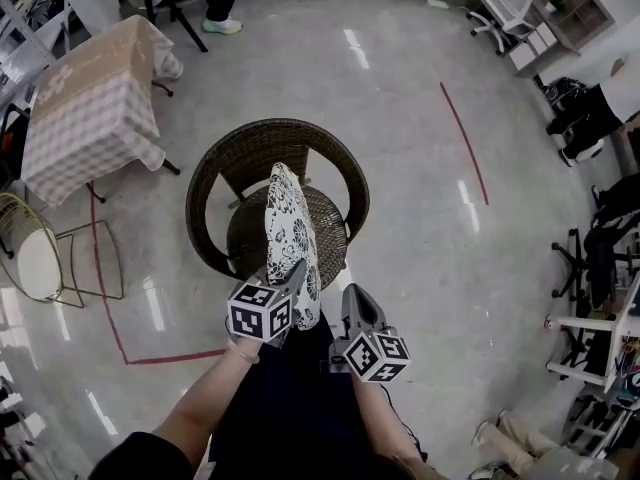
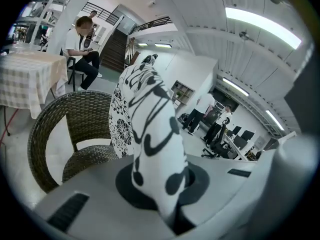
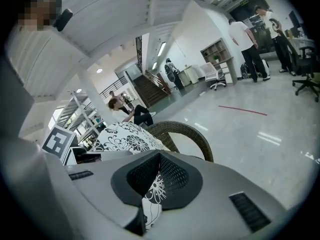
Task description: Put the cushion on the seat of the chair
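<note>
The white cushion with a black floral print (image 1: 288, 230) stands on edge over the woven seat (image 1: 335, 230) of the round dark wicker chair (image 1: 212, 183). Its long axis runs from the near side away toward the chair's back. Both grippers have it by its near end. The left gripper (image 1: 292, 276) has its jaws clamped tight on the near edge. The right gripper (image 1: 350, 293), just to the right, has its jaws pinched on a small flap of the same fabric. The cushion therefore lies straight ahead of both pairs of jaws, with the seat beneath it. The likely next move is to tip it flat and lower it.

The head view alone shows the cushion centred over the seat, though not whether its lower edge touches the weave. The left gripper view shows the cushion rising from the jaws, with the chair's curved back to the left. The right gripper view shows the printed face off to its left and the flap in its jaws.
</note>
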Motion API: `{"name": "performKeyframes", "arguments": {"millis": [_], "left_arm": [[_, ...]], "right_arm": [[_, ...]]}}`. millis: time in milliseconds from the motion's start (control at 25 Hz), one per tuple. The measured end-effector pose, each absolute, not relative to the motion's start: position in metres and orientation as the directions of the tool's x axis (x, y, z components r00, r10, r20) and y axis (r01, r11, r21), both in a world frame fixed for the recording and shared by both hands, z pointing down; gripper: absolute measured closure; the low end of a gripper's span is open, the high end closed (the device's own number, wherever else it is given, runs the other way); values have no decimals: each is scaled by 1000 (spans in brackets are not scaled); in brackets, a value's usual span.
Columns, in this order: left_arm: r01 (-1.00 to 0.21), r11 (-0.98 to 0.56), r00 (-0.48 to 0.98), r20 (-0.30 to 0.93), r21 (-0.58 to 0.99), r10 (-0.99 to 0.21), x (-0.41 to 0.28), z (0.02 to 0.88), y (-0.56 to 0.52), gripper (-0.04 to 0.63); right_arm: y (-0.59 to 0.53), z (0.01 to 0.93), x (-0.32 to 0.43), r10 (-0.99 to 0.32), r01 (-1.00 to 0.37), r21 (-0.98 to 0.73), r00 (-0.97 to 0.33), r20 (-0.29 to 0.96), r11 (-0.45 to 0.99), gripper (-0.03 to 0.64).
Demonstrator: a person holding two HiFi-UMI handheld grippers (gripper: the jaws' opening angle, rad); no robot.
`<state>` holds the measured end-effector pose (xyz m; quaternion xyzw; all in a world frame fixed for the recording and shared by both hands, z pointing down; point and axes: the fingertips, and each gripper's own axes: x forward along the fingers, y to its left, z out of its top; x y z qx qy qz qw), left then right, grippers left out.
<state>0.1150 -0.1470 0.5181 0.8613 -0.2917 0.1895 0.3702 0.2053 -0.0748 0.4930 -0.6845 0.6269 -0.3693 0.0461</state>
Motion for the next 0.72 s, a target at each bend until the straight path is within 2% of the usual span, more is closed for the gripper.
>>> {"name": "performKeyframes", "arguments": {"millis": [280, 720], "left_arm": [[-623, -576, 765, 566, 529, -308, 156, 541, -160, 569], [-631, -538, 765, 565, 559, -310, 205, 564, -172, 569]], "right_arm": [[-74, 502, 230, -887, -798, -550, -41, 459, -248, 592], [-66, 513, 267, -878, -751, -598, -50, 476, -281, 592]]}}
